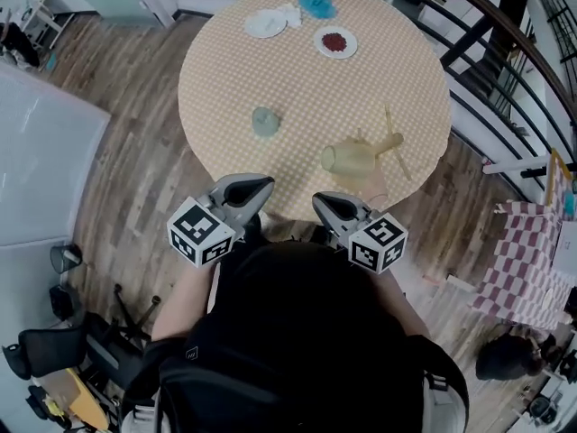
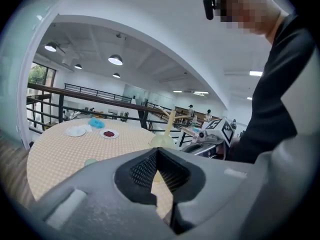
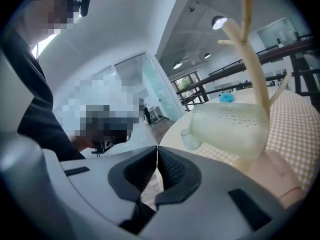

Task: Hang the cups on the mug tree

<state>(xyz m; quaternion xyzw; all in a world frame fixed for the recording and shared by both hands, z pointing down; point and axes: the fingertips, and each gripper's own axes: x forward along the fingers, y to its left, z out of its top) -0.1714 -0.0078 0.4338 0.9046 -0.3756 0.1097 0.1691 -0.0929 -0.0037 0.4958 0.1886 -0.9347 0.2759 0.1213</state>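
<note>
A wooden mug tree (image 1: 393, 142) stands at the right of the round checked table (image 1: 225, 70). A pale yellow-green cup (image 1: 350, 159) lies on its side against the tree's near branches; it fills the middle of the right gripper view (image 3: 230, 126). A small pale green cup (image 1: 265, 121) stands alone on the cloth, left of the tree. My left gripper (image 1: 266, 185) and right gripper (image 1: 317, 198) hover side by side at the table's near edge, both shut and empty. Each is short of the cups. The left gripper view shows the tree (image 2: 170, 124) beyond the shut jaws.
At the far side of the table sit a white plate (image 1: 265, 23), a blue crumpled thing (image 1: 316, 1) and a plate with red bits (image 1: 336, 41). A pinkish rounded thing (image 3: 275, 176) lies under the hung cup. A dark railing (image 1: 505, 34) curves behind the table.
</note>
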